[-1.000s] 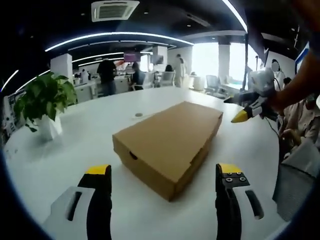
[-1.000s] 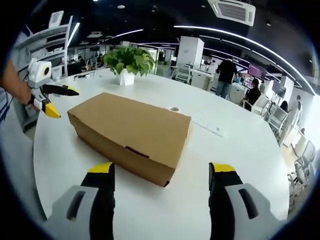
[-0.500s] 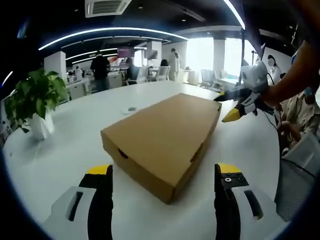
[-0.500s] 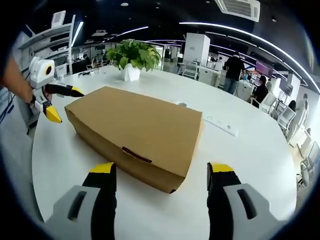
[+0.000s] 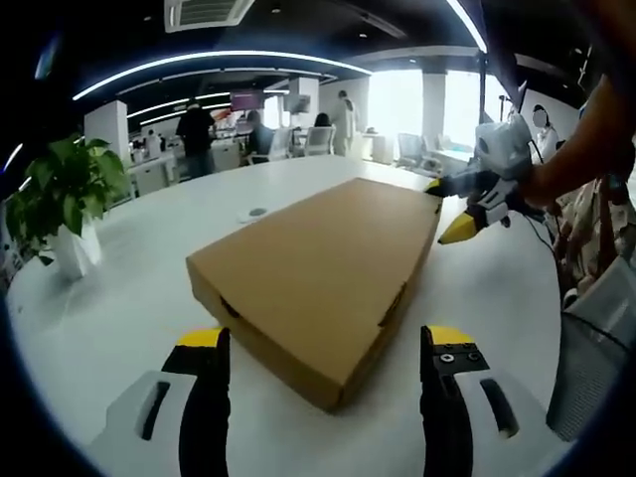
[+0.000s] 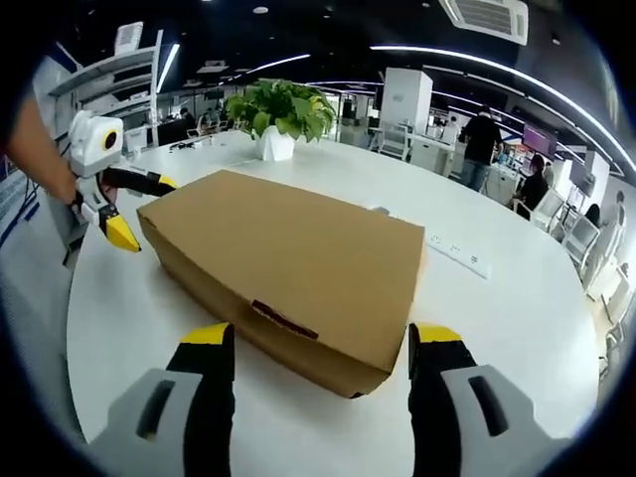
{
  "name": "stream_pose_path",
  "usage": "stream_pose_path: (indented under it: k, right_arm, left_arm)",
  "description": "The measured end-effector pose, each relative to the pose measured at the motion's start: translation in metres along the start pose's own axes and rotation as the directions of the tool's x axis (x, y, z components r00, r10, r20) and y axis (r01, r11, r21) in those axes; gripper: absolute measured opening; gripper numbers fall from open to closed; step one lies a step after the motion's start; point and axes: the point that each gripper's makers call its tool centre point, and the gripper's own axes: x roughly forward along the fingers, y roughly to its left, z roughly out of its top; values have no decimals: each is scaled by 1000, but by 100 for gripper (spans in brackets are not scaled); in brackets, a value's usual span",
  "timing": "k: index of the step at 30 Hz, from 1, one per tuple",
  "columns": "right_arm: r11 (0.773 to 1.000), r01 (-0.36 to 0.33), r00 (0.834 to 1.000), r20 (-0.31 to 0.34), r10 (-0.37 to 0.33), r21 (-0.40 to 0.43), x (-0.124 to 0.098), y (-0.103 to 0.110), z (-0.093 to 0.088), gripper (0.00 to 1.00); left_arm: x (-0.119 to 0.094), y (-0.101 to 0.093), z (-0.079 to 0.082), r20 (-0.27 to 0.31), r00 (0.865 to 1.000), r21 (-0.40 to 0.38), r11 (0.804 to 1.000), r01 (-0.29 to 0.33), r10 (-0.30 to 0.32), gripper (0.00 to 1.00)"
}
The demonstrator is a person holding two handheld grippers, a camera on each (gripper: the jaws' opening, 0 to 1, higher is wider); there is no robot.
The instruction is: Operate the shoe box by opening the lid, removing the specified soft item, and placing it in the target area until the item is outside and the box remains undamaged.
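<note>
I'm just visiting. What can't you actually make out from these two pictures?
- Inside of the shoe box: closed lid hides it, both views.
- Target area: nothing marks it on the table.
- Whether the right tongs touch the box corner: too small, left gripper view.
- Distant people: too small.

Shoe box [image 5: 318, 273]: plain brown cardboard, matt, smooth. Table [image 5: 129, 298]: white, smooth, faintly glossy. Left gripper [image 5: 323, 343]: black and yellow, seemingly plastic.

shoe box [image 5: 318, 278] closed, contents hidden, far people [image 5: 195, 139] too small
</note>
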Motion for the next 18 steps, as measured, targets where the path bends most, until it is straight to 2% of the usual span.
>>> stream_pose_path:
  k: [5, 9, 18]
  right_arm:
    - [1000, -5, 1000, -1, 5, 1, 3, -2, 1, 66]
    - [1000, -11, 1000, -4, 11, 1, 4, -1, 0, 66]
    - [1000, -16, 1000, -1, 16, 9, 4, -1, 1, 65]
  left_arm:
    - [2, 2, 0, 1, 1000, -9, 1000, -8, 8, 75]
    - [2, 10, 0, -3, 999, -4, 999, -37, 37, 66]
    - [3, 9, 0, 2, 999, -10, 999, -36, 36, 66]
